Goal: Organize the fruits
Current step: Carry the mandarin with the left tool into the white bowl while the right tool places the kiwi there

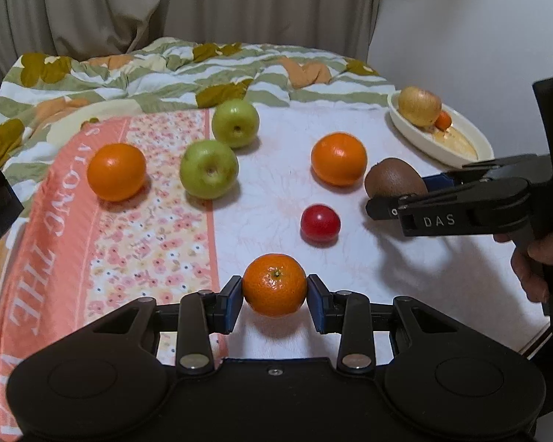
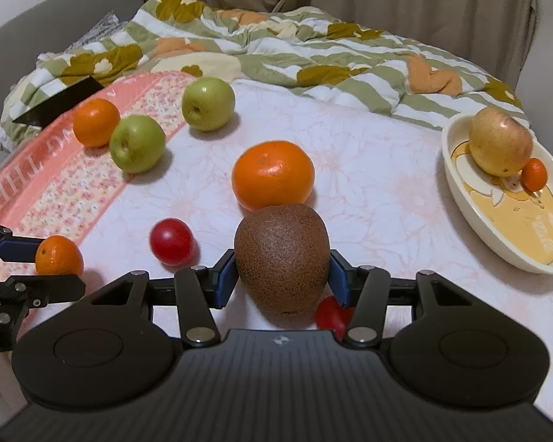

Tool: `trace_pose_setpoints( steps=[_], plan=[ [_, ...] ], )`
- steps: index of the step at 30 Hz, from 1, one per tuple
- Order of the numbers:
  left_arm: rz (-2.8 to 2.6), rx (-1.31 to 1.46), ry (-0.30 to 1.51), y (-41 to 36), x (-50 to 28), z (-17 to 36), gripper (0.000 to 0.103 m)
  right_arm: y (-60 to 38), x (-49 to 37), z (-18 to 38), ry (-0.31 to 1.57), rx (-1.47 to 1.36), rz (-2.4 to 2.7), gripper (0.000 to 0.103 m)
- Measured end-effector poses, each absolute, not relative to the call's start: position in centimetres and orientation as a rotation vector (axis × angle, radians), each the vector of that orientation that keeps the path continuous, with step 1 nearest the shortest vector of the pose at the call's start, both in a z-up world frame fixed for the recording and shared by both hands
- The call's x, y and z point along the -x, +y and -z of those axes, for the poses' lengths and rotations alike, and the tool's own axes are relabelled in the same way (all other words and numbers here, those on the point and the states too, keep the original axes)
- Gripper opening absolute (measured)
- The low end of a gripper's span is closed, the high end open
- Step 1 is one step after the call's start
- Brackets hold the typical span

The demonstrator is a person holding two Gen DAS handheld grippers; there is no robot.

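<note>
Fruits: small mandarin (image 1: pixel 274 284) clamped between the left gripper (image 1: pixel 274 294) pads, near edge of the floral cloth (image 1: pixel 158 228). Kiwi (image 2: pixel 282 258) sits between the right gripper (image 2: pixel 282 276) pads, both blue pads touching its sides. Loose on the cloth: two green apples (image 1: pixel 209 168) (image 1: pixel 235 122), two oranges (image 1: pixel 116 171) (image 1: pixel 338 158), red tomato (image 1: pixel 320 224); second red tomato (image 2: pixel 330 315) half hidden behind the kiwi. Oval dish (image 2: pixel 457 191) at right holds a yellow-red apple (image 2: pixel 499 141) touching a tiny orange fruit (image 2: pixel 534 174).
</note>
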State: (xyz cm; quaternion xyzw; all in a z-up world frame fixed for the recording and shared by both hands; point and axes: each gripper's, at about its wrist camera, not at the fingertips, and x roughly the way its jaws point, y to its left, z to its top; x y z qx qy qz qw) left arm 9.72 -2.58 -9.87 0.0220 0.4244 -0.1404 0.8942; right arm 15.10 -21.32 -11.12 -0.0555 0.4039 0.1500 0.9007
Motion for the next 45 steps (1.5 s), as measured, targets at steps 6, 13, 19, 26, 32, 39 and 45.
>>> trace_pose_setpoints(
  steps=[6, 13, 19, 26, 32, 39, 45],
  plan=[
    [0.291, -0.053, 0.844, -2.7, -9.2, 7.2, 0.041, -21.6, -13.3, 8.1, 0.812, 0.061, -0.266, 0.067],
    [0.336, -0.054, 0.76, -3.6, -9.1, 3.0, 0.041, -24.0, -10.8, 4.0, 0.796, -0.044, -0.136, 0.067],
    [0.419, -0.075, 0.736, -6.0, -9.7, 1.1, 0.041, -27.4, -9.0, 1.5, 0.786, -0.067, -0.034, 0.067],
    [0.462, -0.084, 0.701, -10.3, -10.4, -0.2, 0.041, -32.7, -7.9, 0.1, 0.79, -0.101, 0.037, 0.067],
    [0.443, -0.071, 0.681, -14.9, -11.8, -0.9, 0.041, -37.7, -8.7, -0.3, 0.793, -0.098, 0.029, 0.067],
    [0.392, -0.054, 0.676, -20.9, -14.7, -0.6, 0.041, -43.2, -11.7, -0.1, 0.796, -0.067, -0.021, 0.067],
    [0.352, -0.07, 0.696, -25.3, -17.5, 0.6, 0.041, -47.2, -15.4, 0.6, 0.796, -0.07, -0.07, 0.067]
  ],
)
